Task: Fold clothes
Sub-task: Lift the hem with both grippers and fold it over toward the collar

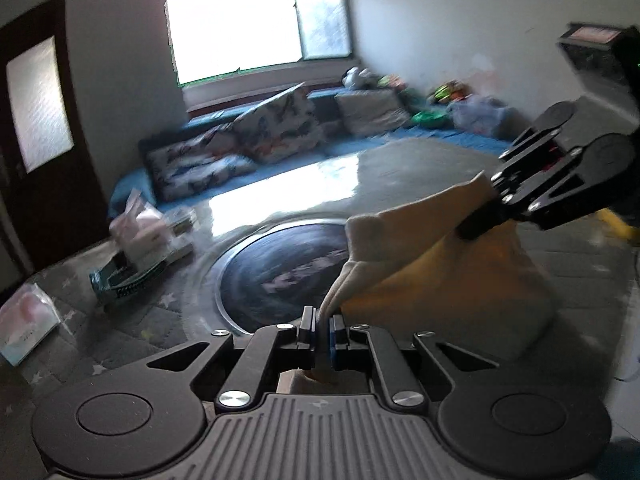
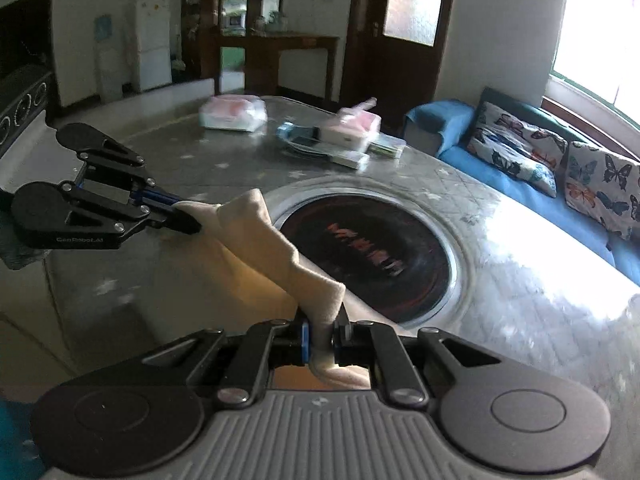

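A beige cloth garment (image 1: pixel 448 268) hangs in the air above the grey table (image 1: pixel 152 320), stretched between both grippers. My left gripper (image 1: pixel 323 322) is shut on one edge of it, close to the lens. At the upper right of the left wrist view, my right gripper (image 1: pixel 466 232) pinches the far edge. The right wrist view has the same beige garment (image 2: pixel 276 256) running from my right gripper (image 2: pixel 322 330), shut on its near end, up to the left gripper (image 2: pixel 188 216) at the left. The rest of the cloth hangs below, partly hidden.
A round dark inset with a metal ring (image 2: pixel 372 256) sits in the table's middle. Packets and a pink box (image 2: pixel 348 128) lie at the far side, and a plastic-wrapped pack (image 2: pixel 232 114) beside them. A blue sofa with butterfly cushions (image 2: pixel 532 152) runs along the window wall.
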Demonstrator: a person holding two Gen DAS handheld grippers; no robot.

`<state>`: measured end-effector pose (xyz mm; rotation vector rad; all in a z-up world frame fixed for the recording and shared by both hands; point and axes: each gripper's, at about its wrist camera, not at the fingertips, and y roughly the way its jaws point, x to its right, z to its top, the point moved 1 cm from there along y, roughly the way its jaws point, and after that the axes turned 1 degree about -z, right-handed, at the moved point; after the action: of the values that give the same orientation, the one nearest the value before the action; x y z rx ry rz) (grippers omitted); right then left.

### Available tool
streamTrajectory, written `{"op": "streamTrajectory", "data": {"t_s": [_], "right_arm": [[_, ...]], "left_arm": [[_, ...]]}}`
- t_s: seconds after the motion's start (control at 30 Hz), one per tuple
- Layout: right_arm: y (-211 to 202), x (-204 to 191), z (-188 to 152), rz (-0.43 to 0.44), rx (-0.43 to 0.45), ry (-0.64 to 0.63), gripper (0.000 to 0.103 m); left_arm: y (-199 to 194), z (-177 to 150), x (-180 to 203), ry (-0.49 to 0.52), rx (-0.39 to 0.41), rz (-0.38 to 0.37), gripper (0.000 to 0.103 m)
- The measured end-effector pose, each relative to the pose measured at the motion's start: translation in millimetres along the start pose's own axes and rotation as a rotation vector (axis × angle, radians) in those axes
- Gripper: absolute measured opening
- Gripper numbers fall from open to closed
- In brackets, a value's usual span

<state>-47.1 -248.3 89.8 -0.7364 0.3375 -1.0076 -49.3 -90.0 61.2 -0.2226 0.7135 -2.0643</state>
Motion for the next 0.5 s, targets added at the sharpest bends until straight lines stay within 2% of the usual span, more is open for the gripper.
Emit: {"op": "streamTrajectory", "data": {"t_s": [0.1, 0.17, 0.2, 0.27, 0.4, 0.5], "right_arm": [[25.1, 19.5, 18.1, -0.016, -0.022, 0.011, 0.012], [48.1, 27.9, 13.8, -0.036, -0.034, 0.056, 0.012], [59.2, 32.2, 11.4, -0.046, -0.039, 0.078, 0.017], [69.8, 41.6, 1.0, -0.067, -0.029, 0.132, 0.019], [55.0, 57.9, -18.2, -0.103, -0.002, 0.234, 0.020], [33.3, 63.5, -32.8, -0.119, 0.012, 0.266, 0.021]], "left_arm": [[40.6, -1.8, -11.5, -0.030, -0.059, 0.027, 0.007], [62.8, -5.7, -17.4, -0.044, -0.094, 0.049, 0.007], [70.2, -9.7, -19.9, -0.058, -0.110, 0.057, 0.007], [77.7, -14.8, -22.7, -0.071, -0.121, 0.068, 0.010], [74.8, -17.3, -22.9, -0.077, -0.111, 0.086, 0.020], [72.5, -16.5, -25.4, -0.082, -0.113, 0.127, 0.023]]}}
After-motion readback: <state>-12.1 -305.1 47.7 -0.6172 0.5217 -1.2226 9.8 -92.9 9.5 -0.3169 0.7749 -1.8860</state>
